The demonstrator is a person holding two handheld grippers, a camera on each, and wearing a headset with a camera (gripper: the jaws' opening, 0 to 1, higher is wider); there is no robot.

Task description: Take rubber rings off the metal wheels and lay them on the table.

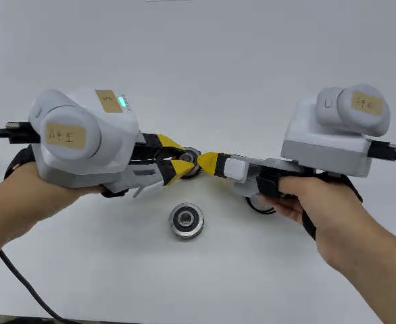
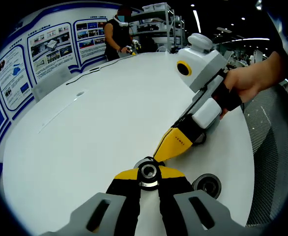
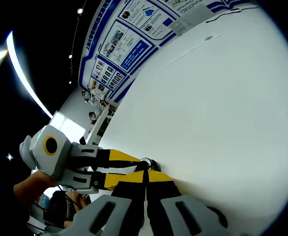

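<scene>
- Yellow-tipped jaws of the left gripper point(image 2: 148, 178) are clamping a small metal wheel point(image 2: 148, 170), which we are holding over the white table point(image 1: 205, 61).
- We are holding the right gripper point(image 1: 209, 164), jaws together, against that wheel's rim; whether it is pinching the rubber ring we cannot tell.
- We are judging the ring soft, stretchy and grippy, best pinched at its outer edge and peeled sideways. The wheel looks hard, smooth and heavy for its size, and is needing a firm clamp.
- Nearer us, a second wheel point(image 1: 186, 221), bright metal with a dark inner band, is lying flat.
- Under the right gripper, a thin black loop point(image 1: 260, 206), possibly a freed ring, is resting on the table.
</scene>
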